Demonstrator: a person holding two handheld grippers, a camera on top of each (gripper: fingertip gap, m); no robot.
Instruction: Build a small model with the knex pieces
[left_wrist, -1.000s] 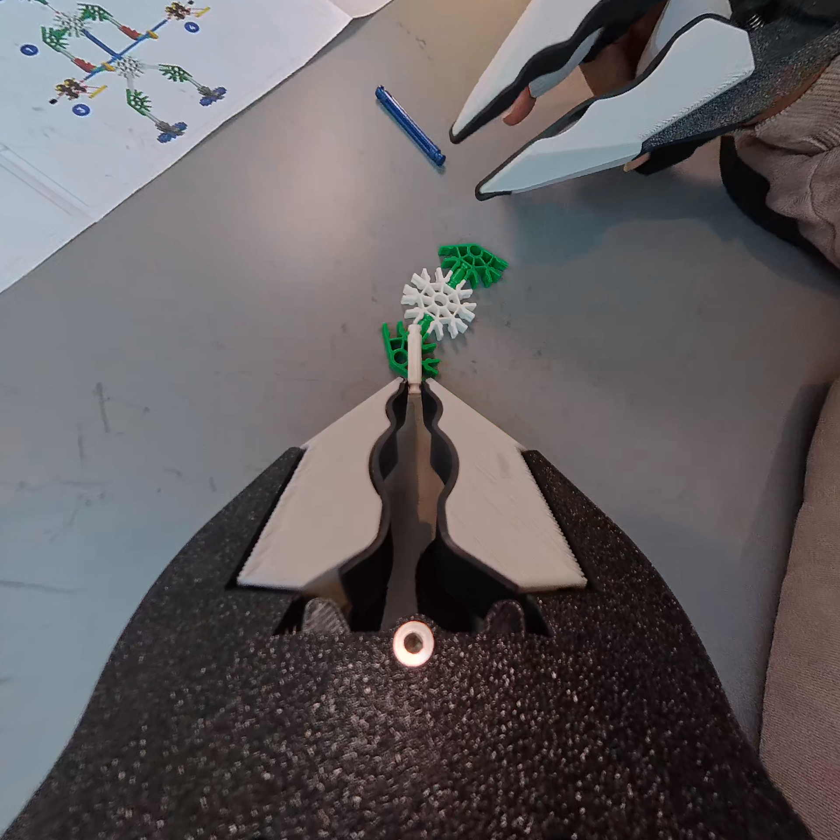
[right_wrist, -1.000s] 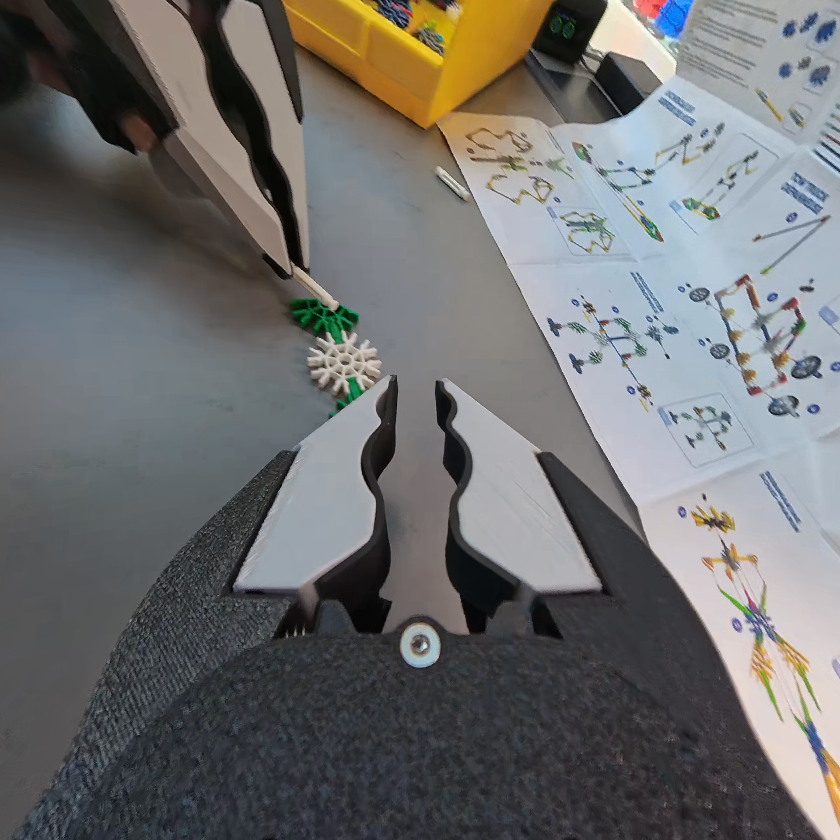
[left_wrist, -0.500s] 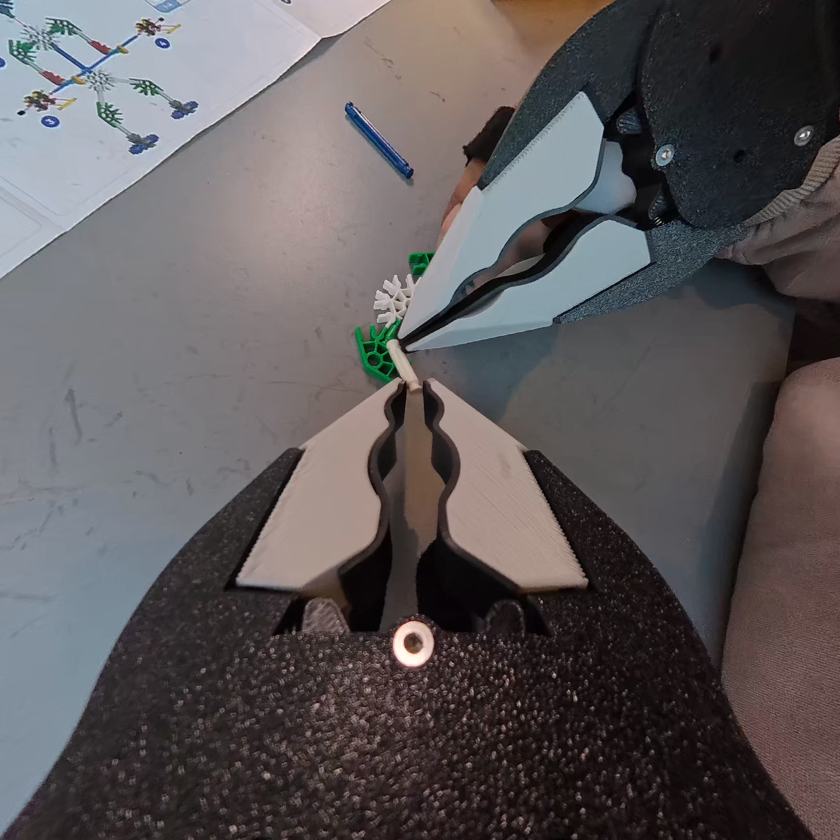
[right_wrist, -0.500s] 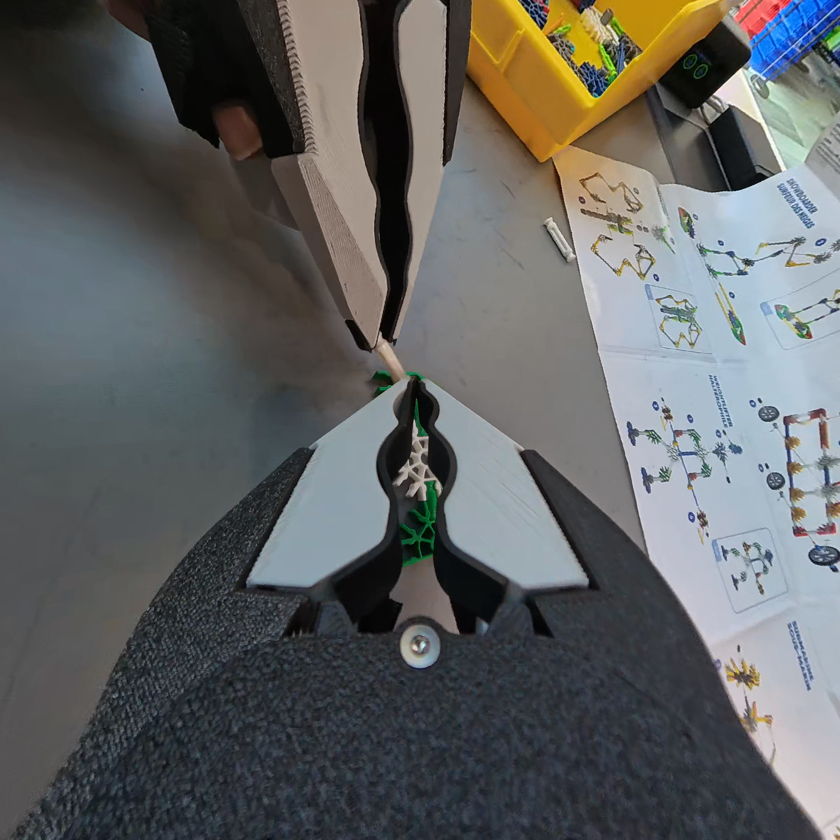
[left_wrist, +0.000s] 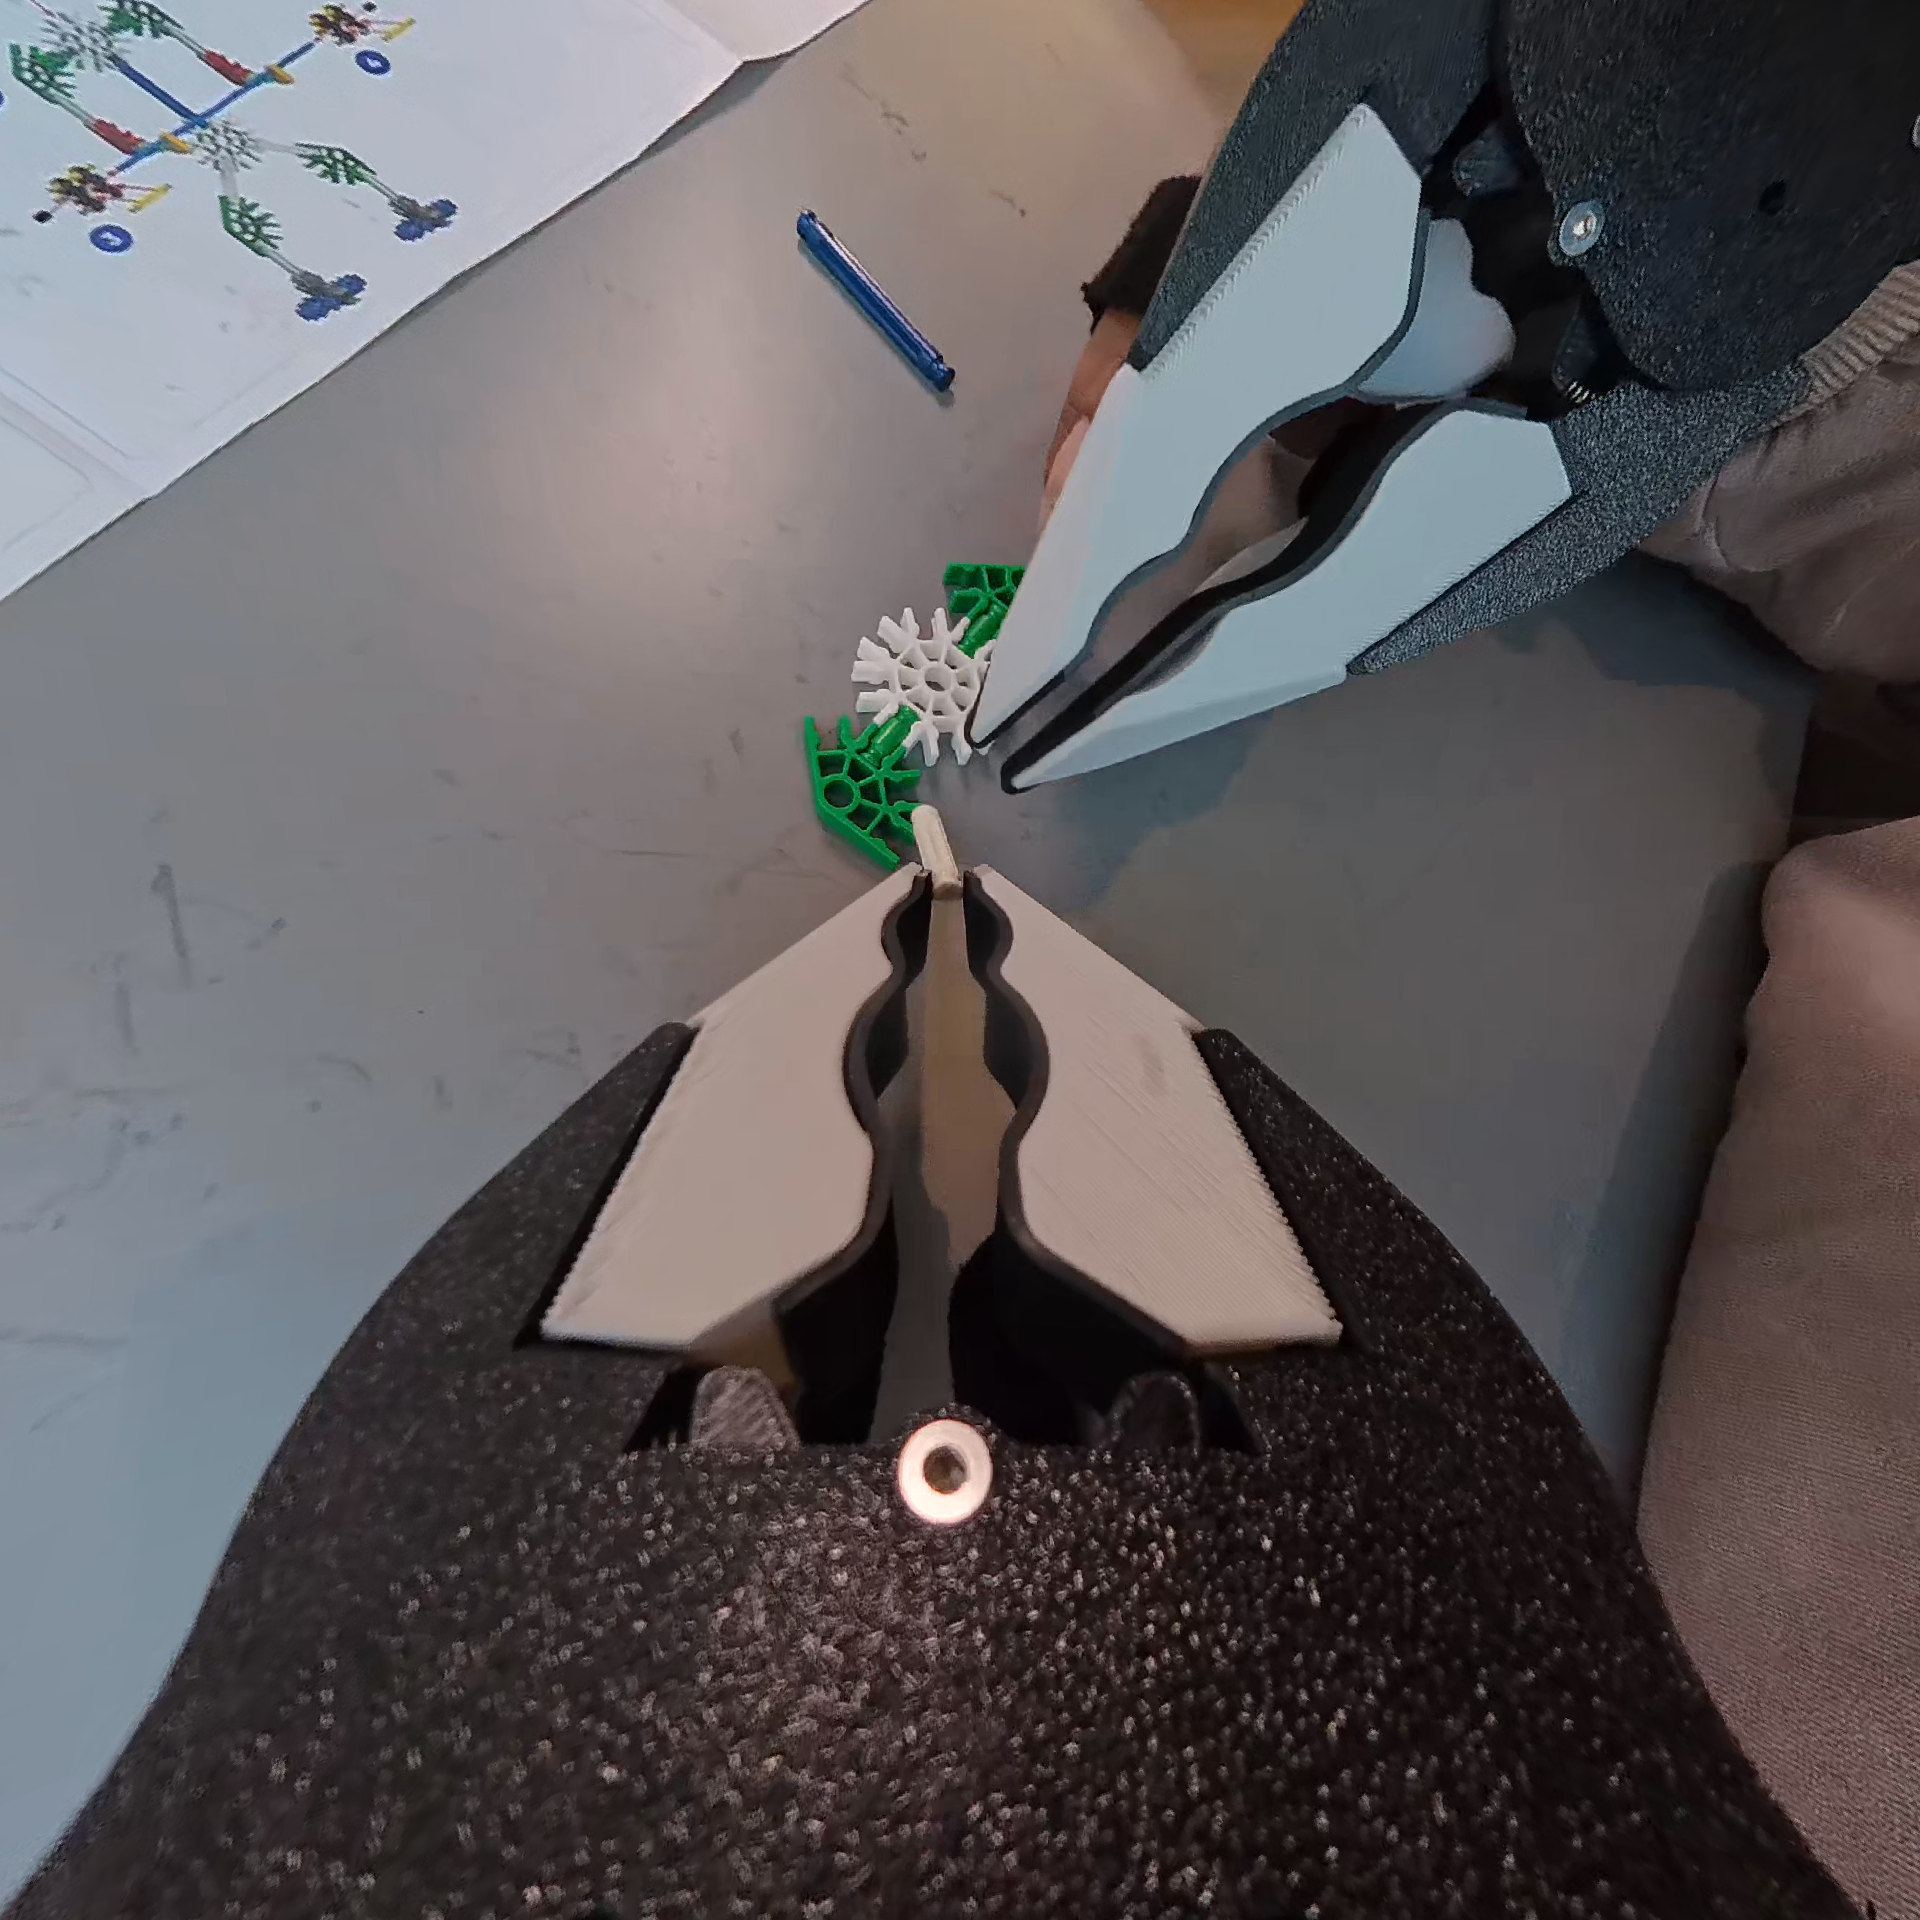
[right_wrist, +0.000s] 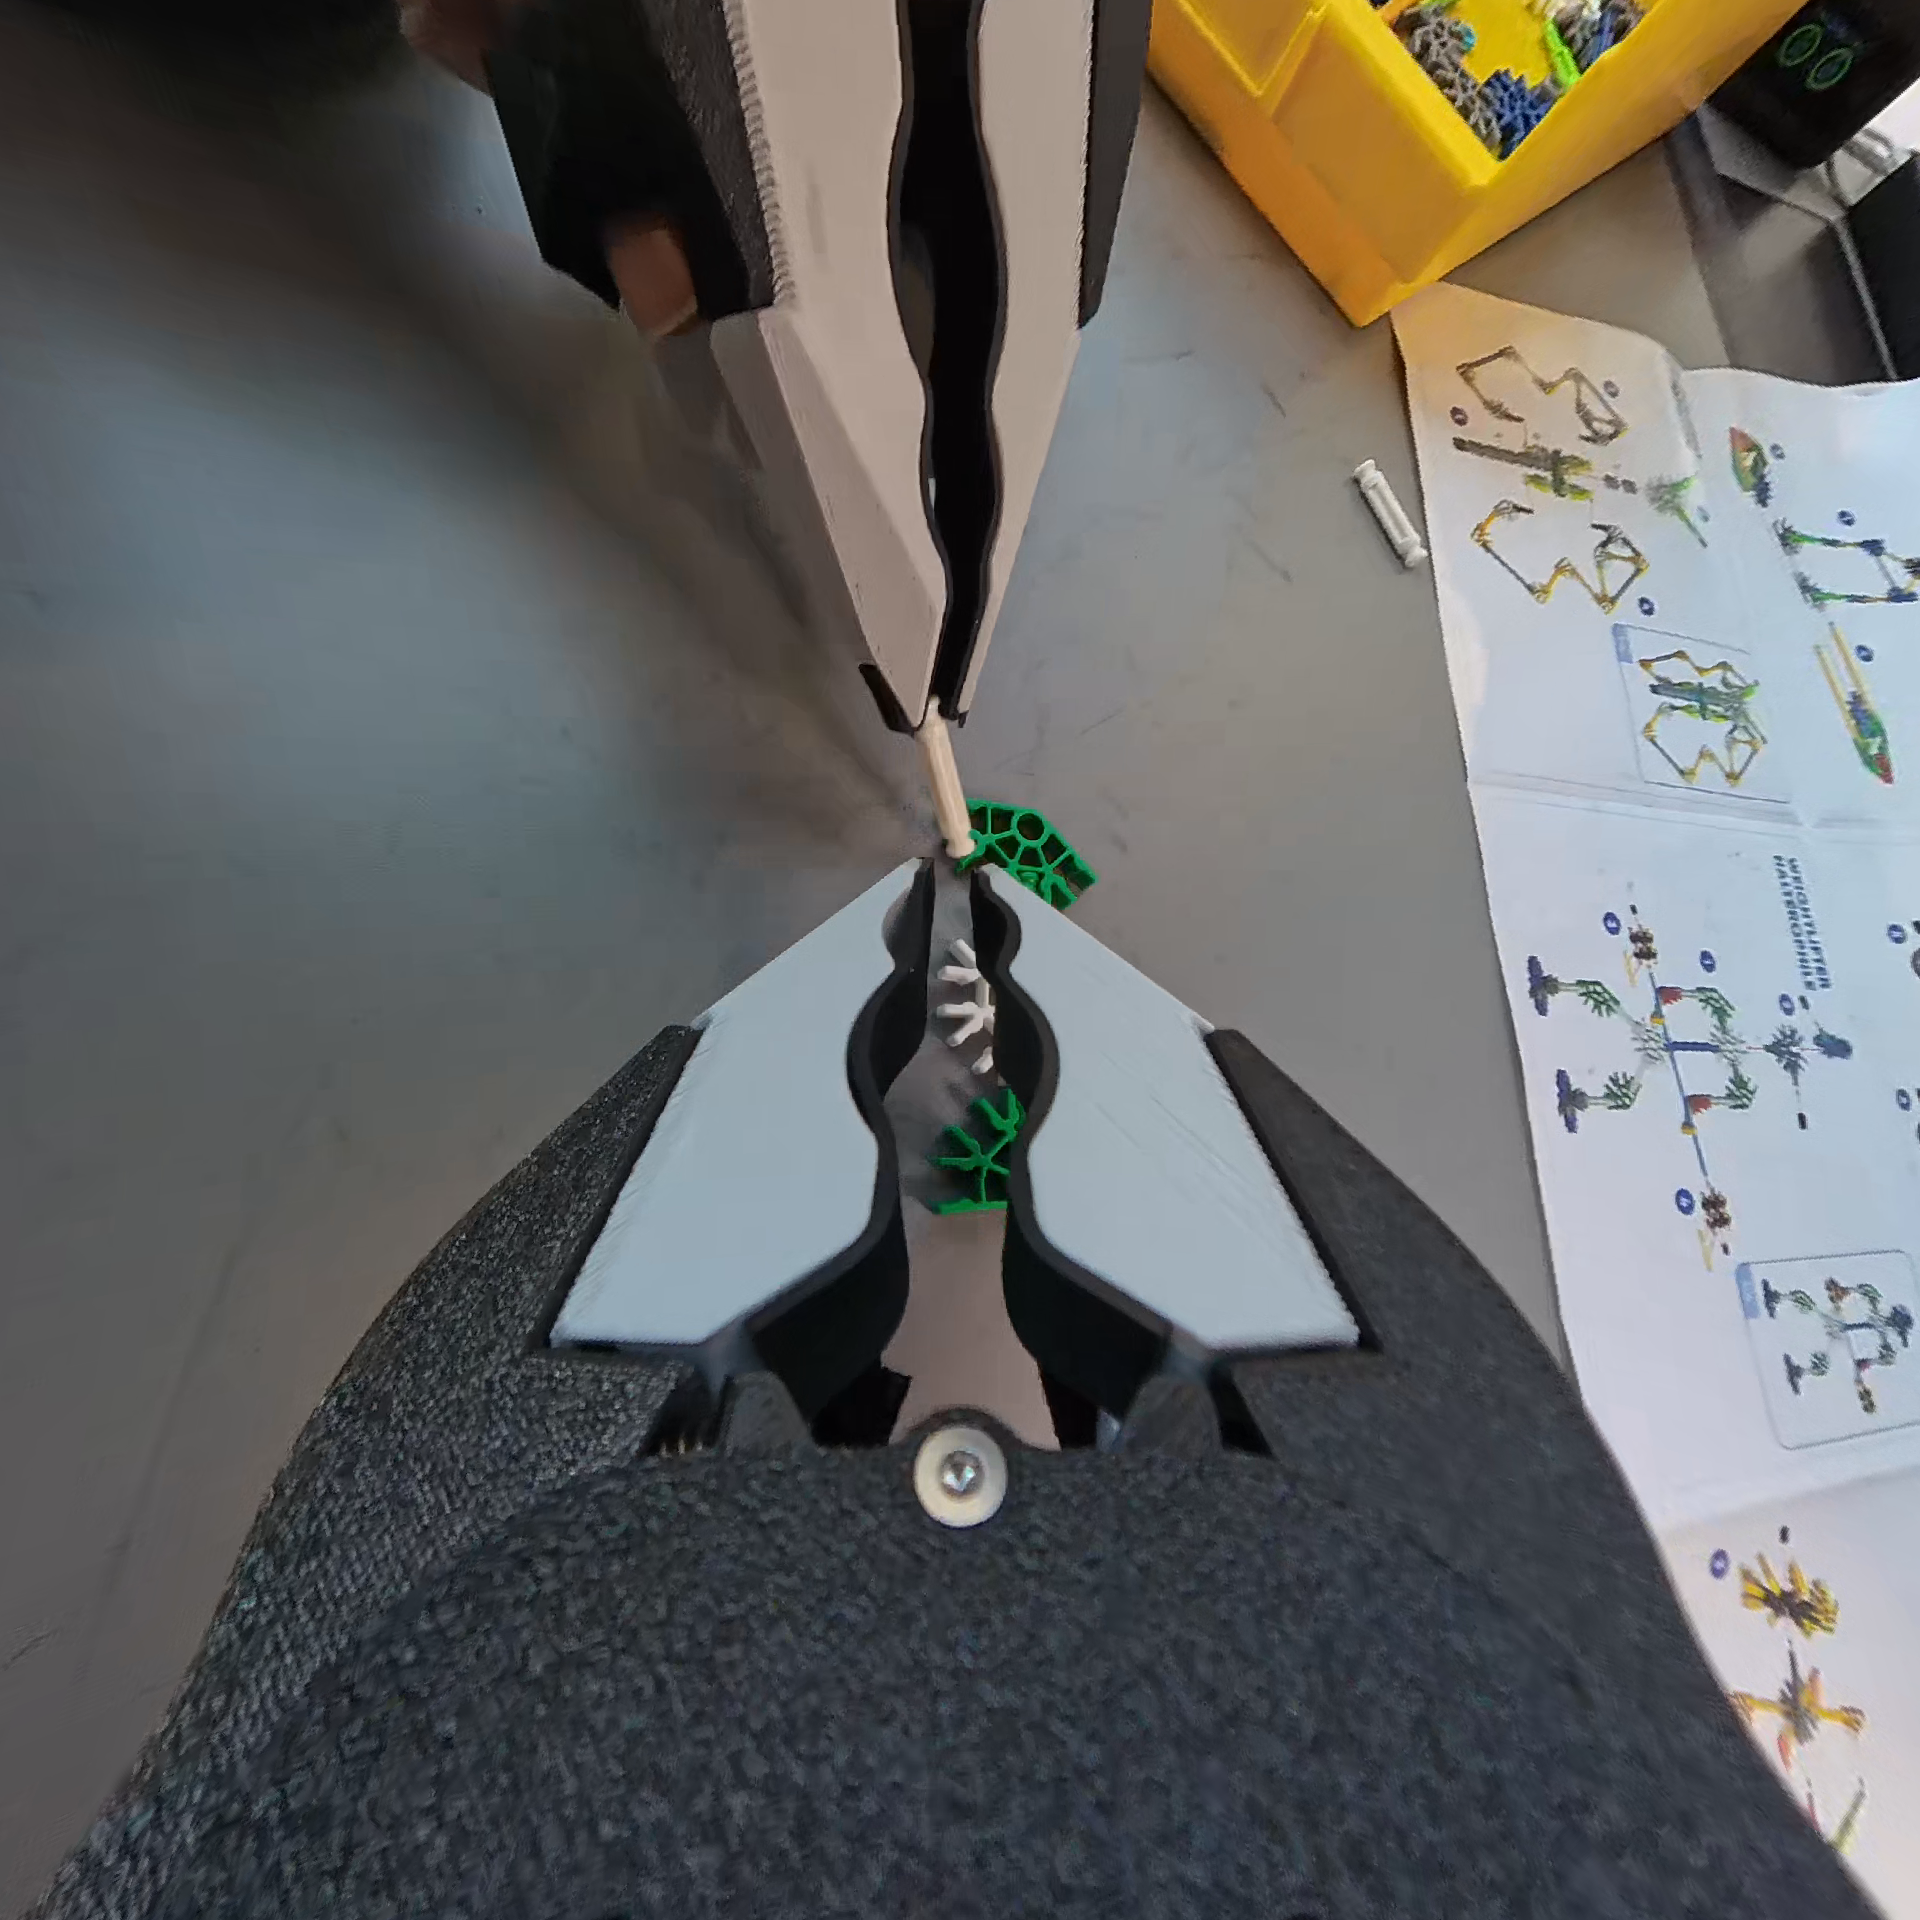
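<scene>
Left gripper (left_wrist: 943, 881) clamped on cream rod (left_wrist: 932, 844), rod tip at green connector (left_wrist: 857, 790), right gripper (left_wrist: 992, 756) nearly closed beside white snowflake piece (left_wrist: 920, 681), grip unclear

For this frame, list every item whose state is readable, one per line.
left claw: shut on the white rod
white rod: held, tip touching the green connector
green connector: flat on the table, joined to the white snowflake connector
white snowflake connector: flat on the table
right claw: nearly closed over the assembly; grip unclear
blue rod: lying loose
yellow bin: open, holding parts

A short white rod (left_wrist: 932, 850), end touching a green connector (left_wrist: 858, 792) joined to a white snowflake connector (left_wrist: 920, 681), flat on the grey worktop (left_wrist: 468, 675).
</scene>
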